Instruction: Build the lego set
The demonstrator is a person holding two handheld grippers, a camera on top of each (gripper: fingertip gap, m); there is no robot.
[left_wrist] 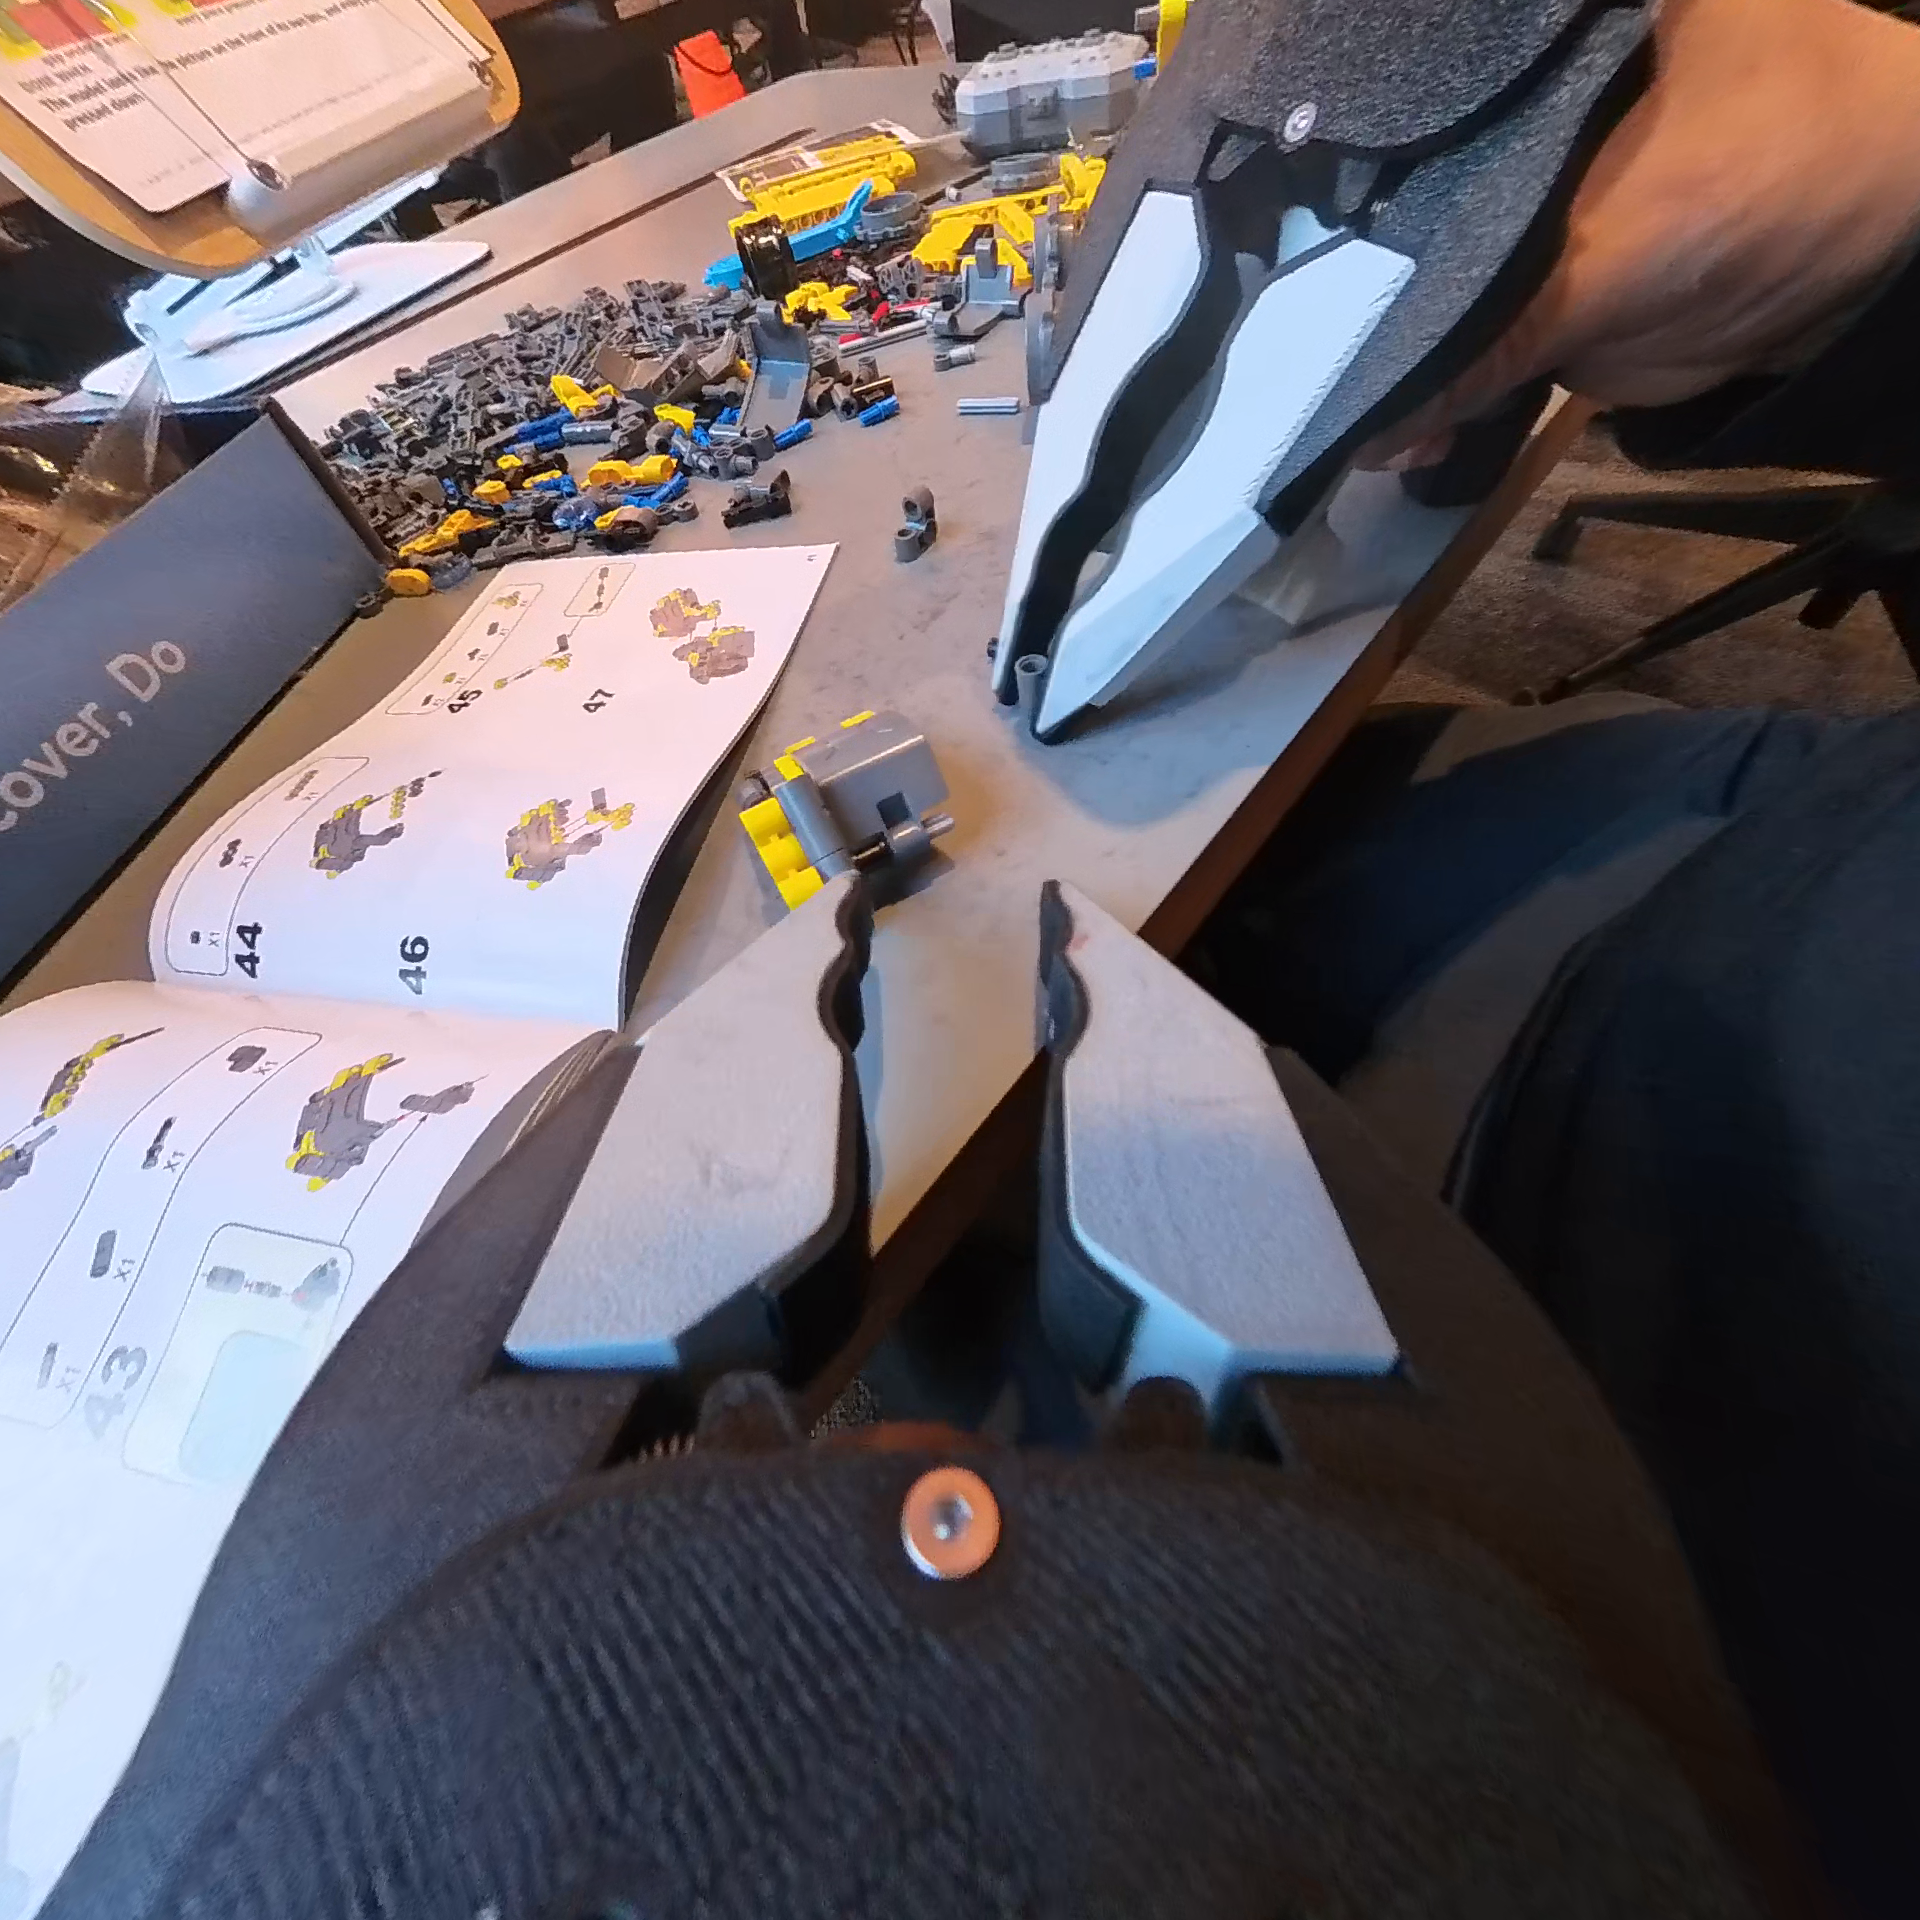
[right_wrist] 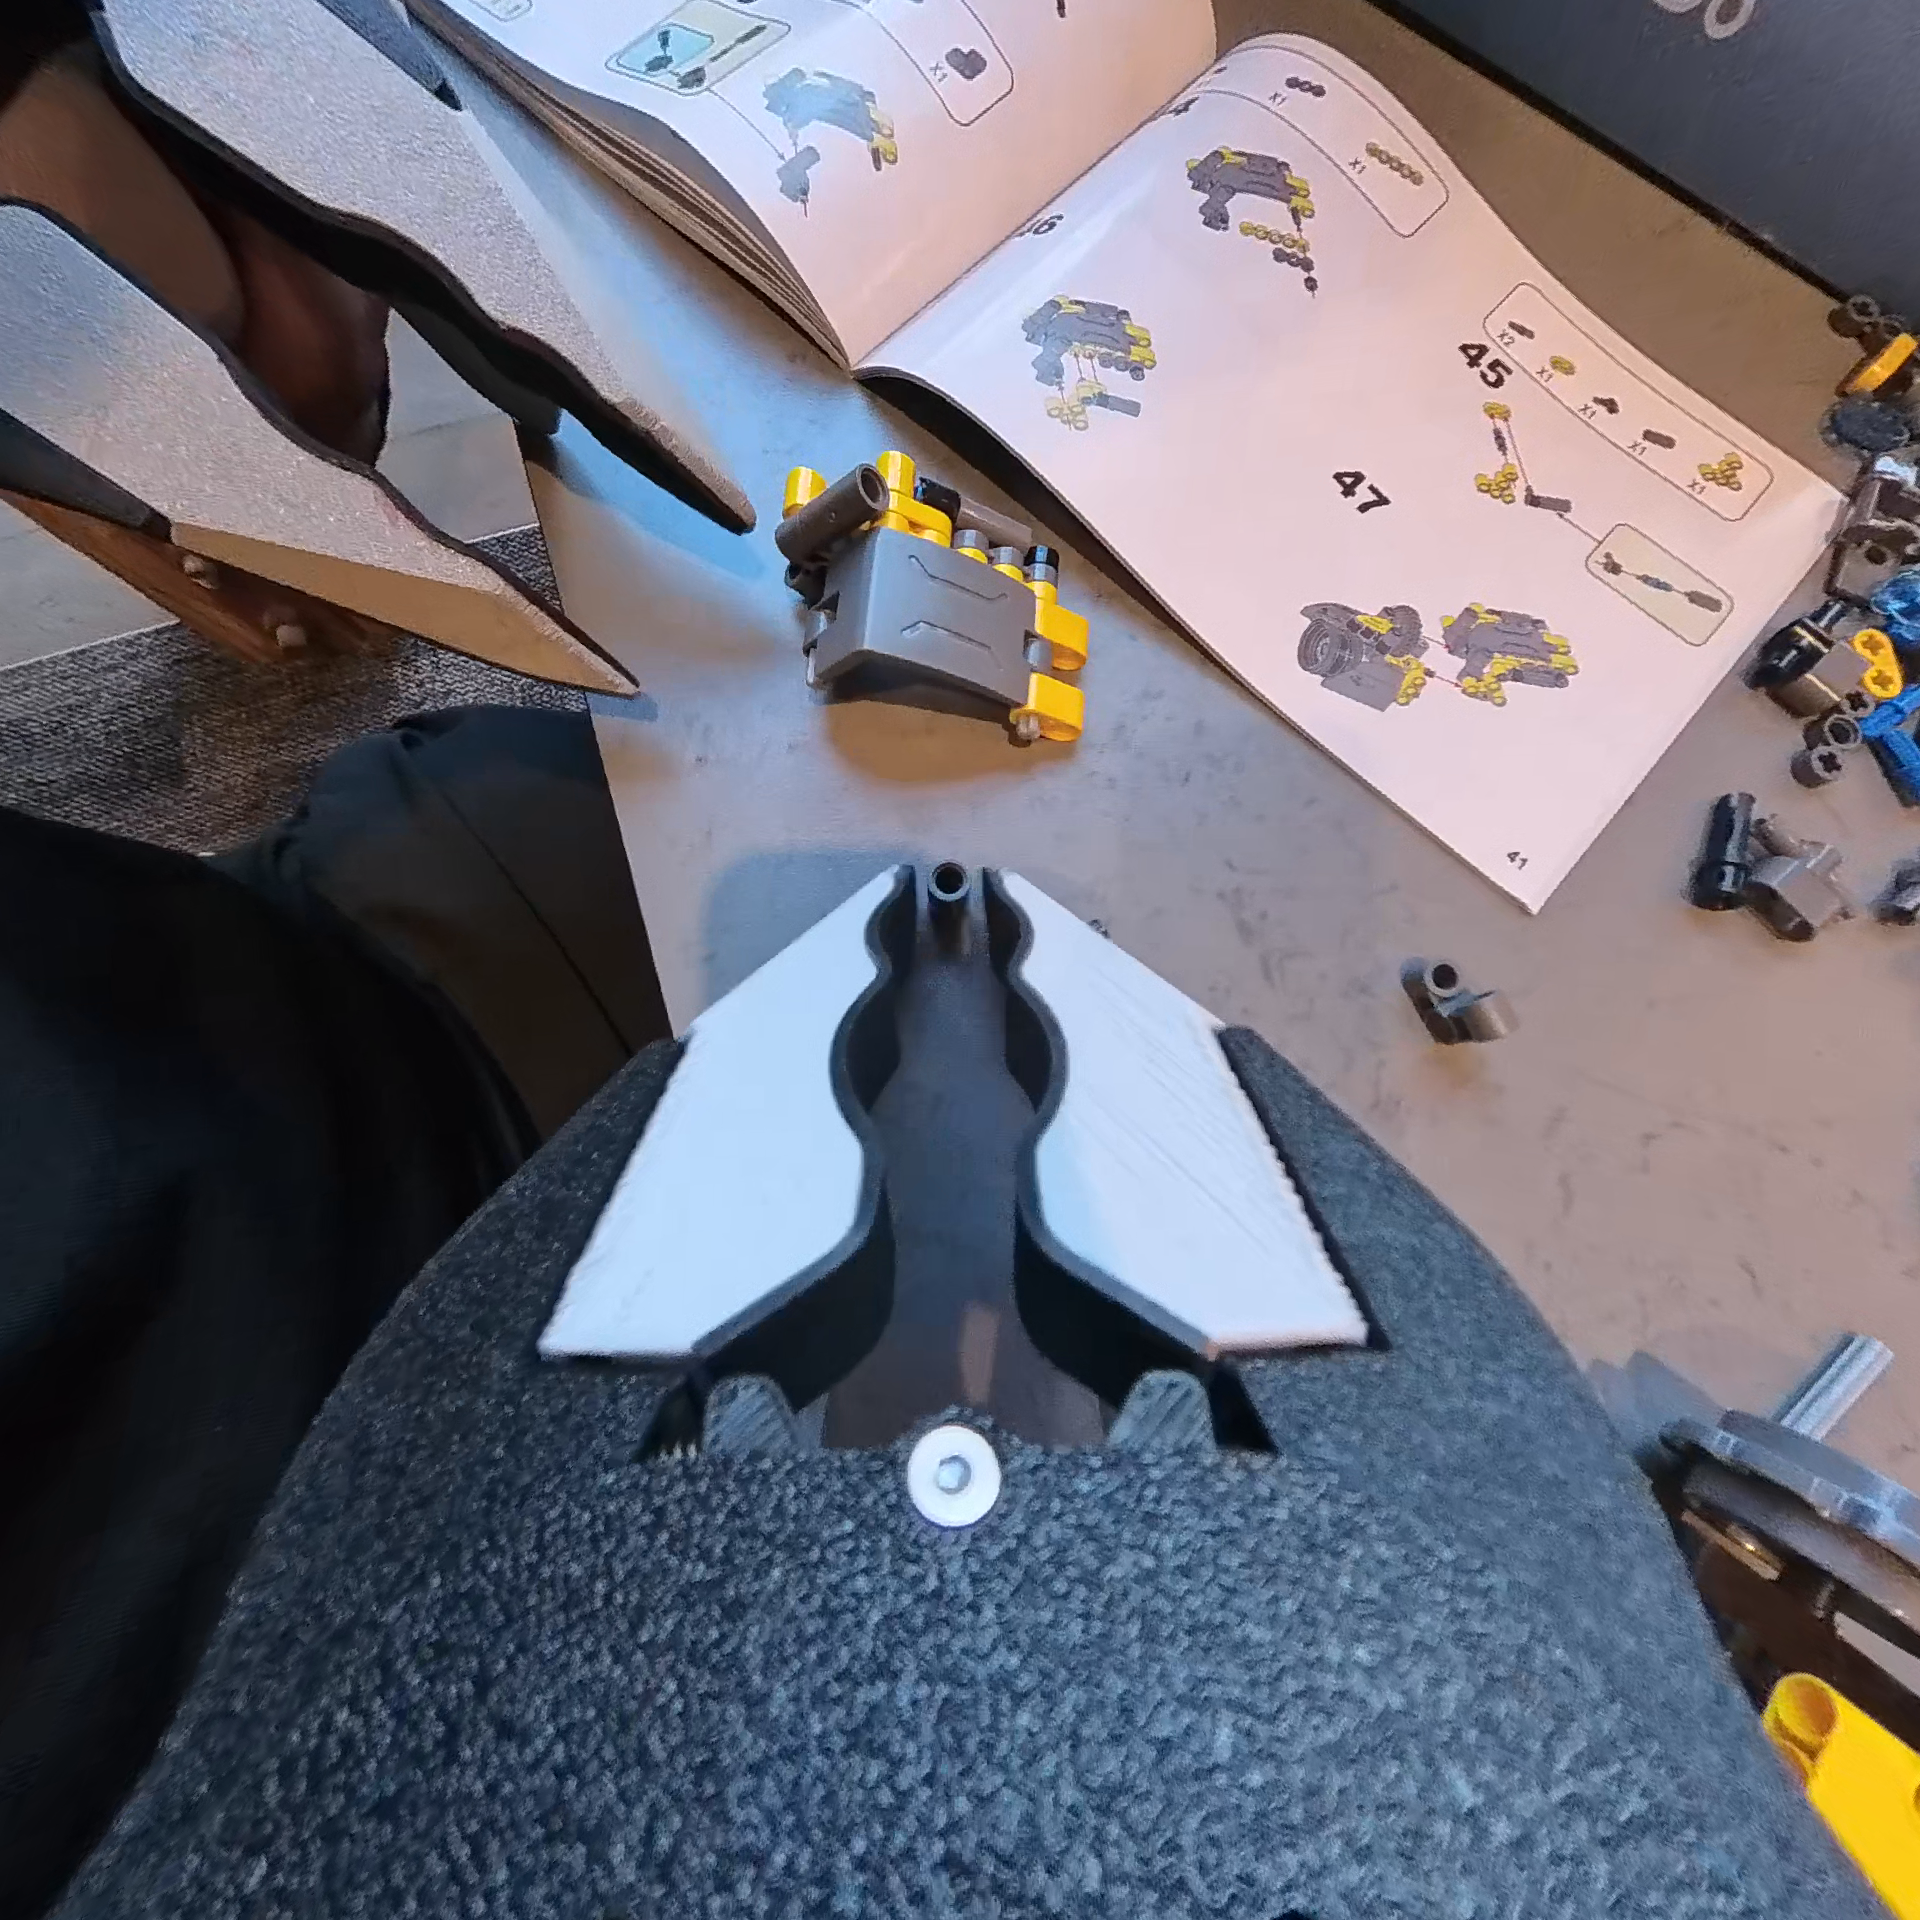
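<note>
A small grey and yellow brick assembly (left_wrist: 847, 808) lies on the grey table near its front edge; it also shows in the right wrist view (right_wrist: 935, 603). My left gripper (left_wrist: 951, 909) is open and empty, its tips just short of the assembly. My right gripper (right_wrist: 948, 883) is shut on a small grey tube connector (right_wrist: 948, 896), tips at the table surface. In the left wrist view the right gripper (left_wrist: 1023, 698) stands behind the assembly with the connector (left_wrist: 1029, 675) between its tips. In the right wrist view the left gripper (right_wrist: 686, 597) sits left of the assembly.
An open instruction booklet (left_wrist: 488, 790) lies left of the assembly. A heap of grey, blue and yellow loose parts (left_wrist: 582, 436) and larger yellow builds (left_wrist: 935, 218) lie farther back. A dark box (left_wrist: 156, 665) is at left. A loose grey connector (right_wrist: 1455, 1003) lies right. The table edge (left_wrist: 1299, 779) runs close. There is about 7 cm between the tips of the two grippers.
</note>
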